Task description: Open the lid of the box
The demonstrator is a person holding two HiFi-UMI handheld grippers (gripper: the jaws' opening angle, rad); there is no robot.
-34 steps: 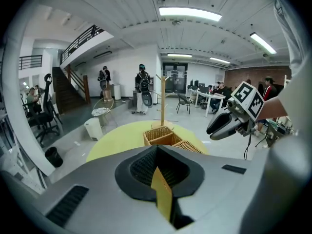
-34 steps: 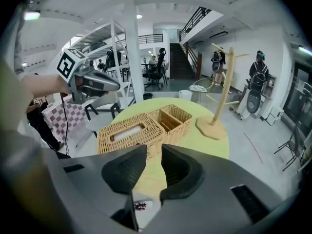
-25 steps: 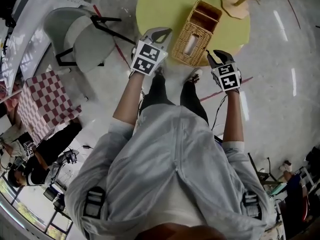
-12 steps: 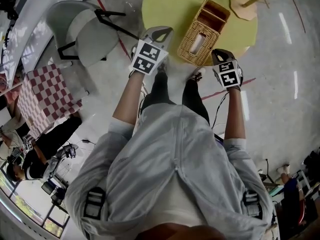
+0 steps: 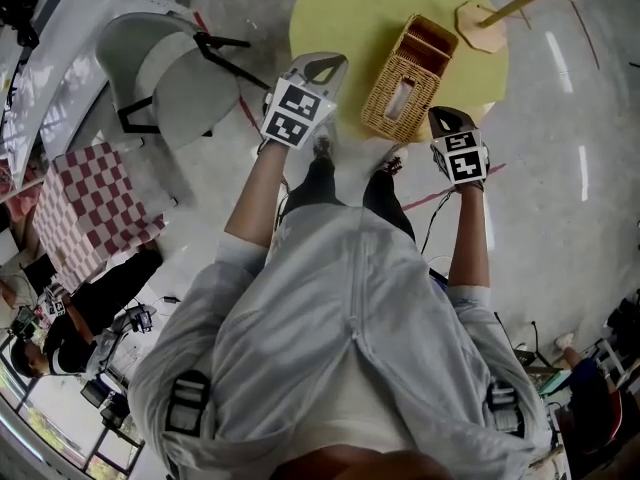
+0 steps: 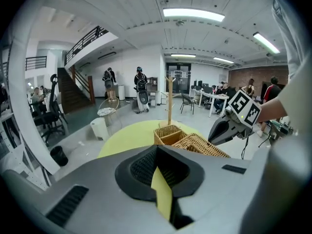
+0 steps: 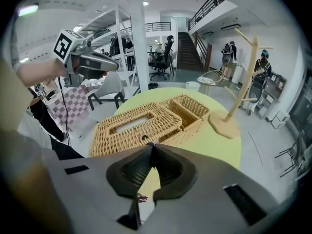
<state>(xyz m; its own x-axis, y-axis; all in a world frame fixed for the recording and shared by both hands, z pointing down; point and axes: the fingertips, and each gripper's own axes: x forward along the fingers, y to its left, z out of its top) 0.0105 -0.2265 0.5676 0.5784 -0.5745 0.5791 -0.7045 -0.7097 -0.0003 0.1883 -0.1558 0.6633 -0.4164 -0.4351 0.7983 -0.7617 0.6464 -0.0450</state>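
Note:
A woven wicker box (image 5: 405, 78) lies on the round yellow table (image 5: 345, 18); its slotted lid (image 7: 139, 123) is down beside an open-topped compartment (image 7: 189, 106). My right gripper (image 5: 443, 116) hovers at the box's near right corner. In the right gripper view its jaws (image 7: 152, 145) are closing, their tips almost together just before a small dark loop (image 7: 145, 138) on the lid's edge, with nothing visibly between them. My left gripper (image 5: 325, 63) is shut and holds nothing, off the box's left side; the box (image 6: 195, 143) shows beyond its tips (image 6: 157, 150).
A wooden stand (image 5: 480, 16) on a flat base sits on the table behind the box. Grey chairs (image 5: 160, 68) stand at the left, and a red checkered cloth (image 5: 90, 208) lies below them. People sit and stand further off in the room.
The right gripper's jaws have closed from wide open to nearly touching. The left gripper has kept its place beside the box.

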